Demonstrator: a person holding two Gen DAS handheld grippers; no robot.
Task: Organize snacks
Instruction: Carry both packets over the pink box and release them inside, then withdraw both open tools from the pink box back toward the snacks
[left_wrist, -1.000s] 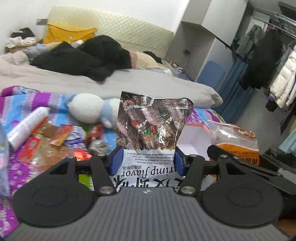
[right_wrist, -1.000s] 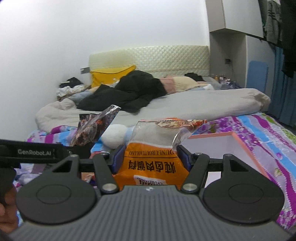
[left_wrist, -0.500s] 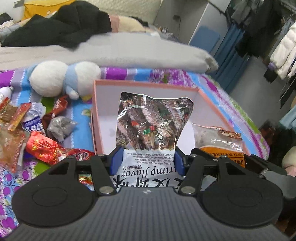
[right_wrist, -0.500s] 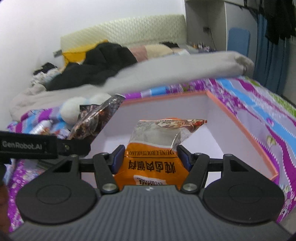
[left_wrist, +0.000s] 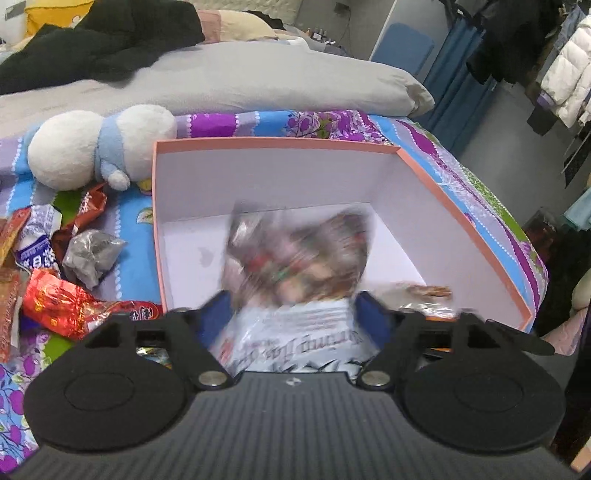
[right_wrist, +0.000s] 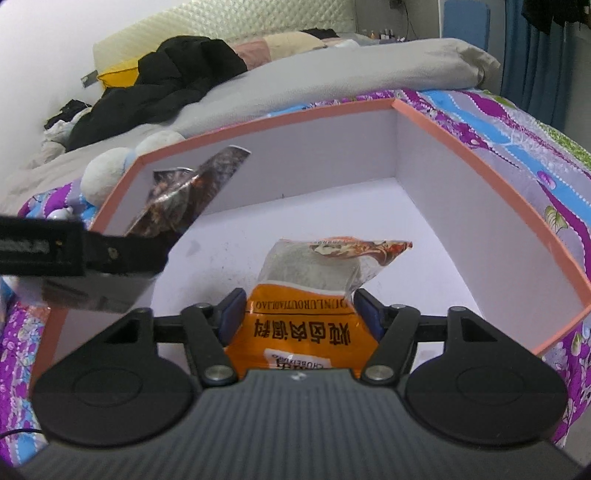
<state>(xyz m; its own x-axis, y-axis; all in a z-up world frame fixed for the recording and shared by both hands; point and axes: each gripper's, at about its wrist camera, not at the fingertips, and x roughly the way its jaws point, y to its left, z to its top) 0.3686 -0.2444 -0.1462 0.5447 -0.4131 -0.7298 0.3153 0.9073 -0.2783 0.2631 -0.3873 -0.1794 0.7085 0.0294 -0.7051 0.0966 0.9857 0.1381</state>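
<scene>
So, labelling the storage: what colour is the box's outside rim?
Salmon-orange rim on the box, with white inside walls; clearest in the right wrist view.

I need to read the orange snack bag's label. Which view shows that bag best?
The right wrist view: the orange bag sits sharp and centred between the opening right gripper. The left wrist view shows only its top edge beside the blurred shrimp bag.

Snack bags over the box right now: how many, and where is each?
2. The shrimp bag is between the left tool's opening jaws, over the box. The orange bag is between the right tool's opening jaws. Others may be hidden.
</scene>
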